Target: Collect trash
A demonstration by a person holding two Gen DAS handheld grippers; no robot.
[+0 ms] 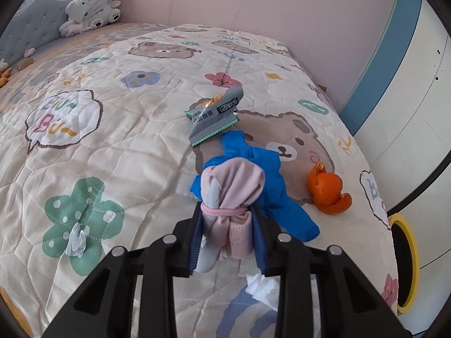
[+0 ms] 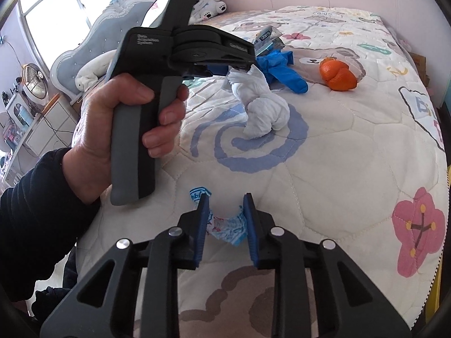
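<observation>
In the left wrist view my left gripper (image 1: pixel 227 207) is shut on a pink cloth bundle (image 1: pixel 234 180) tied with a pink hair band, both blue pads pressing its sides. The bundle lies over a blue glove (image 1: pixel 270 180). Beyond it are a grey snack wrapper (image 1: pixel 217 115) and, to the right, an orange peel (image 1: pixel 328 191). In the right wrist view my right gripper (image 2: pixel 226 197) is shut on a crumpled blue-and-white wrapper (image 2: pixel 229 232) low on the quilt. A twisted white tissue (image 2: pixel 265 107) lies ahead of it. A hand (image 2: pixel 112 118) holds the left tool above the tissue.
Everything lies on a bed with a cartoon bear quilt (image 1: pixel 112 140). A small crumpled tissue (image 1: pixel 74 242) sits left of my left gripper. A white plush toy (image 1: pixel 90 2) leans on the headboard. A white cabinet with a yellow-rimmed hole (image 1: pixel 406 262) stands to the right.
</observation>
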